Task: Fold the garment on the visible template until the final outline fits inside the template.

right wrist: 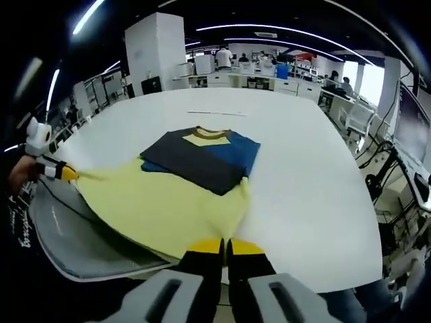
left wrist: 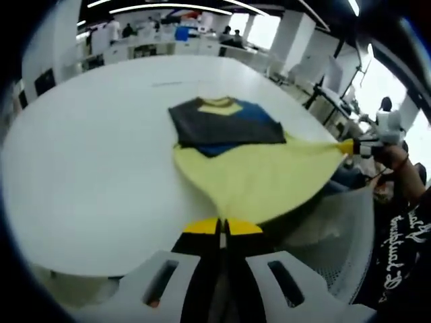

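Note:
A shirt lies on the white table (left wrist: 87, 155), its yellow lower half (left wrist: 256, 175) stretched toward the near edge. Its upper part (left wrist: 225, 124) is dark grey and blue with a yellow collar. My left gripper (left wrist: 222, 227) is shut on one corner of the yellow hem. From the right gripper view, the same shirt (right wrist: 168, 202) runs toward me and my right gripper (right wrist: 225, 247) is shut on the other hem corner. Each gripper shows in the other's view: the right gripper (left wrist: 347, 147) at the right, the left gripper (right wrist: 65, 173) at the left. The hem is pulled taut between them.
A thin line (left wrist: 166, 84) is marked on the table beyond the collar. A grey mesh chair (right wrist: 74, 235) sits below the table's near edge. A person's hand and dark sleeve (left wrist: 404, 202) hold the right gripper. Desks and people fill the room behind.

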### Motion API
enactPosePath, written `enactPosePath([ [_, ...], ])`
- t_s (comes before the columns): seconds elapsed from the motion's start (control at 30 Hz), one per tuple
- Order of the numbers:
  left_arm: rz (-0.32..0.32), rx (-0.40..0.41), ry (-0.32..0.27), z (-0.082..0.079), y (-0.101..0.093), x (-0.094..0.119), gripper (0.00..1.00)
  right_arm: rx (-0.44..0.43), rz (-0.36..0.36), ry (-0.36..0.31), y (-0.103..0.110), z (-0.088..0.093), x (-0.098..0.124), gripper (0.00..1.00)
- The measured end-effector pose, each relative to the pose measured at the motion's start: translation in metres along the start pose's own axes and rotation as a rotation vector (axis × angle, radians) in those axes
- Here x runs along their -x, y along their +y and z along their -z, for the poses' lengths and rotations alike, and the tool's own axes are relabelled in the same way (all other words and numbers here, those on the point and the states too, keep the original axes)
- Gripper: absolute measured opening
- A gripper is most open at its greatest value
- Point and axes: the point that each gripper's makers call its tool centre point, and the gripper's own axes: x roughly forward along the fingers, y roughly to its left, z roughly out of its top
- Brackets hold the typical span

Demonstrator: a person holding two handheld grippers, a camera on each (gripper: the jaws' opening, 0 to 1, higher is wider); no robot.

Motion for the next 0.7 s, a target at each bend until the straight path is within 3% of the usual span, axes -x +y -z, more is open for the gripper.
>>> enactPosePath([
  [0.7, -0.019, 0.018, -0.097, -0.054, 0.016, -0.002, 0.0, 0.034, 0.016, -0.071, -0.006, -0.051, 0.0, 0.0],
])
